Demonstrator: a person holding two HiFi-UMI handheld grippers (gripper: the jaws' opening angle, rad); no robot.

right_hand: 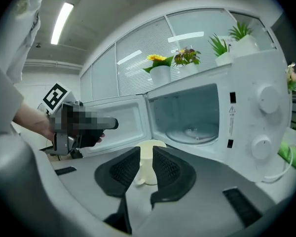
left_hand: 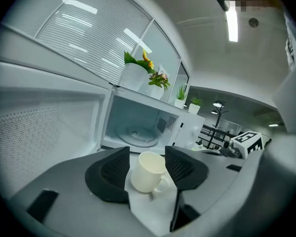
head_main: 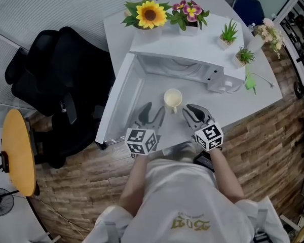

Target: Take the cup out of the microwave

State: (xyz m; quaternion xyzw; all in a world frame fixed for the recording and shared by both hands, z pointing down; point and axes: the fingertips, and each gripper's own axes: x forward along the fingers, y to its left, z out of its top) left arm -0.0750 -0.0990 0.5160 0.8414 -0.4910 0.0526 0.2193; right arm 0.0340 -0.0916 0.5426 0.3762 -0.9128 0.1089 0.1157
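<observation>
**Table** (head_main: pixel 263 100): white, and carries everything listed; it lies beneath and ahead of both grippers.

**Microwave** (head_main: pixel 182 49): straight ahead of both grippers, beyond the cup. The cavity is lit and holds only its glass turntable (left_hand: pixel 135 135). Potted plants, a sunflower (head_main: pixel 150 15) among them, stand on its top.

**Microwave door** (head_main: pixel 122 100): swung fully open, to the left gripper's outer side.

**Left gripper** (head_main: pixel 152 111): jaws wide apart, gripping nothing. It points slightly downward toward the cup, which shows through the gap in the left gripper view but sits just beyond the pads.

**Right gripper** (head_main: pixel 195 111): jaws parted by a narrower gap, nothing held. The cup shows through the gap, again ahead of the tips.

**Cup** (head_main: pixel 173 99): cream, upright, with a handle. It stands on the table outside the microwave, in front of the open cavity, ahead of and between the two grippers and touching neither.

**Step in hand** (judged): the cup is already out and set down and both grippers are clear of it, so the removal looks done.

**Next move** (judged): little remains except drawing both grippers away without knocking the cup. The door could also be shut, which would mean reaching leftward past the cup.
</observation>
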